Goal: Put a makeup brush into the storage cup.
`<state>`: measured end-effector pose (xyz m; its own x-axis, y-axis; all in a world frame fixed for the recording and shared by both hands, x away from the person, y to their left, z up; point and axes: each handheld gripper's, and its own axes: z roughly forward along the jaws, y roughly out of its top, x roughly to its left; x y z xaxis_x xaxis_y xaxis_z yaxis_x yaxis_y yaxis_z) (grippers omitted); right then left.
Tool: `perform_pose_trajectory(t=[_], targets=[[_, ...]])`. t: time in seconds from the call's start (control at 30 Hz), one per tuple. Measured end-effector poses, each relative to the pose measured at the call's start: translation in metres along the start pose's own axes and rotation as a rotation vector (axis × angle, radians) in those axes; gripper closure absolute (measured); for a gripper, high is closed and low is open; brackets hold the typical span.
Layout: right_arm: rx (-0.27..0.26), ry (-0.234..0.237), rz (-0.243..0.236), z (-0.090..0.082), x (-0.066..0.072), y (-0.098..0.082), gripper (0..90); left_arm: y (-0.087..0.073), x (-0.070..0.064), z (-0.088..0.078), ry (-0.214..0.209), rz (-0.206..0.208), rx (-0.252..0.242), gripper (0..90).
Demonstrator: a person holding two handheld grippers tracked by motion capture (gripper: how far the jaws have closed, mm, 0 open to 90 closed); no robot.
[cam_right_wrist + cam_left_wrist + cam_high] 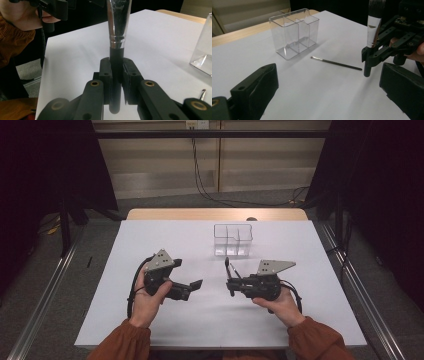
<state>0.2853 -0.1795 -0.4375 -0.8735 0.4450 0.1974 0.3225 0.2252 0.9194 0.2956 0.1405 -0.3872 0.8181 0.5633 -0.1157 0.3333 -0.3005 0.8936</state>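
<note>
Two orange sleeves frame the bottom of the high view, each hand carrying one of two black grippers over a white table top. At right, the right gripper is clamped on the black handle of a thick makeup brush, which stands upright between the jaws, silver ferrule and dark bristles above them and the handle's end just clear of the surface; the left gripper view shows the same brush held upright close by. At left, the left gripper has its jaws spread wide with nothing between them, pointing toward the other gripper. Just beyond the held brush, a second, thin brush lies flat on the white surface, its small pale tip toward a clear plastic organiser. One organiser stands upright behind the grippers, toward the far edge; it is divided into three compartments, and nothing can be seen in them. Two brushes, two grippers and one organiser make up the count. Beyond the white top, a strip of bare wood marks the table's far edge. Grey floor surrounds the table, with metal rails along both sides, black cables trailing down a pale back wall and dark curtains closing in left and right.
</note>
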Motion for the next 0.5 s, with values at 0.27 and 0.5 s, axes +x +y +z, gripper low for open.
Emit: perform_pose_trajectory(t=[0.27,0.5], targets=[[-0.007,-0.035,0.002,-0.007,-0.004,0.001,79.8,-0.017,0.009,-0.015,0.104,-0.01,-0.028,2.9],[-0.013,-0.053,0.003,-0.01,-0.007,0.002,79.8,-0.031,0.019,-0.025,0.097,-0.04,-0.066,3.0]])
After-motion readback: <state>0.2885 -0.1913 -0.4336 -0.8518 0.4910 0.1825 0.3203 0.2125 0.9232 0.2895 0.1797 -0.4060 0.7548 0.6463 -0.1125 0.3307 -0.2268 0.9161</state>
